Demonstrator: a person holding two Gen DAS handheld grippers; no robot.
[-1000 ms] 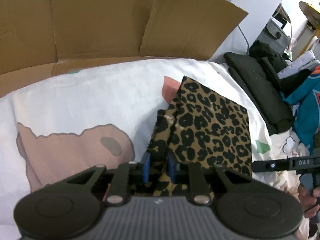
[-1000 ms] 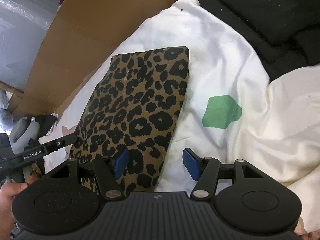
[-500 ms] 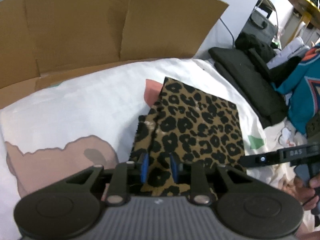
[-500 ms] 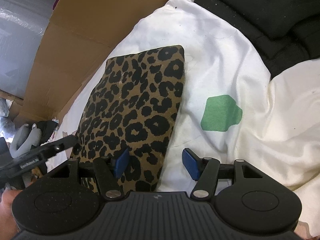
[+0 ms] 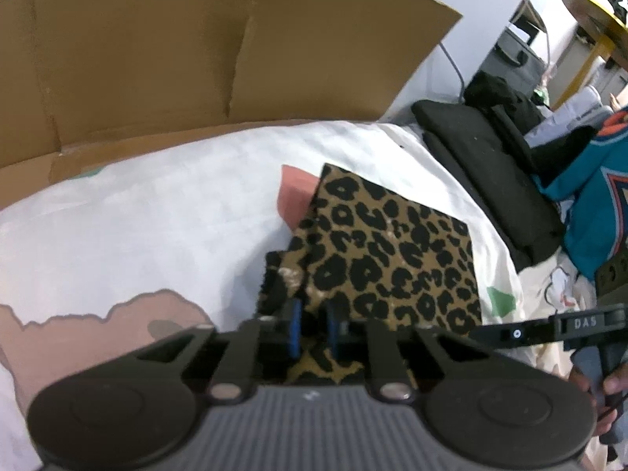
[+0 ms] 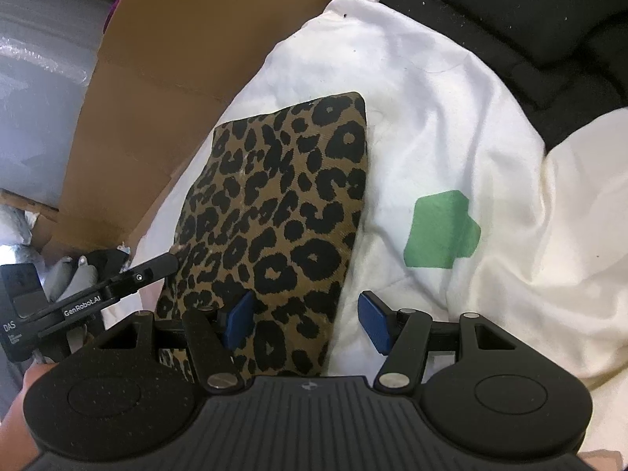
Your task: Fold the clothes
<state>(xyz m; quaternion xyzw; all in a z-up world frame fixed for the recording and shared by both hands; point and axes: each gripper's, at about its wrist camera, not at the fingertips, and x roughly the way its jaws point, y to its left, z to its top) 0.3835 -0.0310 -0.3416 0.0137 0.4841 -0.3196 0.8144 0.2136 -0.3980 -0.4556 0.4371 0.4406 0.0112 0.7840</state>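
A folded leopard-print garment (image 5: 392, 259) (image 6: 282, 196) lies flat on a white printed bed sheet (image 5: 176, 216). My left gripper (image 5: 313, 329) is at the garment's near left corner, where loose layers stick out. Its jaws are closing, with a fold of the leopard cloth pinched between the blue pads. My right gripper (image 6: 306, 322) stands open over the garment's near right edge, one pad above the cloth and the other above the sheet, gripping nothing. The left gripper's finger (image 6: 149, 271) shows beside the garment in the right wrist view.
Flattened cardboard (image 5: 196, 59) stands behind the bed. Folded black clothes (image 5: 490, 168) (image 6: 510, 19) and a teal jersey (image 5: 596, 204) lie to the right. A green patch (image 6: 439, 231) is printed on the sheet. A hand (image 5: 612, 384) holds the right gripper.
The left gripper's pads opened slightly, then drew closer together on the leopard cloth's edge as it shifted a little sideways. The right gripper stayed open and nearly still.
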